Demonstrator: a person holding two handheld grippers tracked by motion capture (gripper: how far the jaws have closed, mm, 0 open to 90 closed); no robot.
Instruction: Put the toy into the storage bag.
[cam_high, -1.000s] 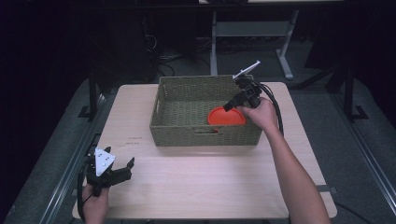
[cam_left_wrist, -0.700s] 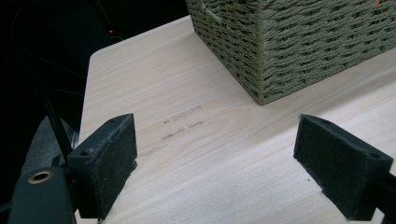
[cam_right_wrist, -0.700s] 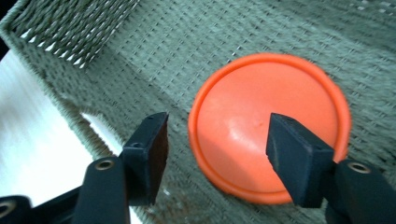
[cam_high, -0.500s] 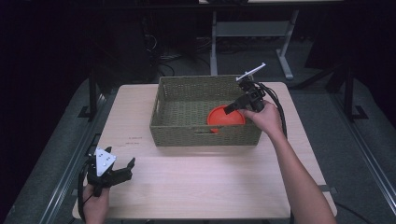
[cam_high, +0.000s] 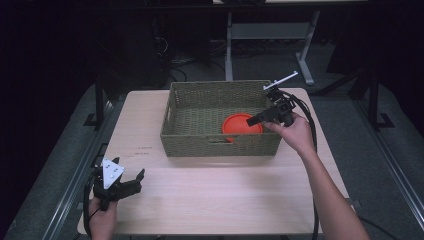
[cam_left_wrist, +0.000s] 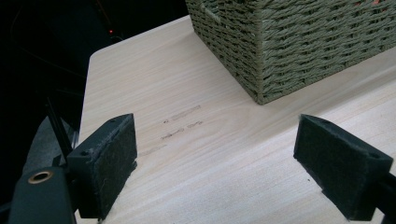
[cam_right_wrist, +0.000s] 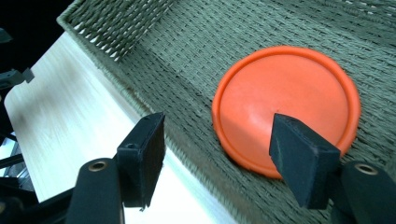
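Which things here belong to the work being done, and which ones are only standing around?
Part of the work:
- orange disc, lying flat in the basket
- woven basket
- right tongs, open above the disc, jaws just widened, nothing between them

Only around:
- left tongs, open, at the table's near left corner
- wooden table
- metal stand behind the table

Right gripper (cam_right_wrist: 217, 161) above near wall of woven basket (cam_right_wrist: 187, 60), jaws apart and just been opening, nothing between pads. Orange plate (cam_right_wrist: 280, 98) lies flat on basket floor beyond the right jaw. Pale wooden table (cam_right_wrist: 70, 135) shows outside the wall, left.
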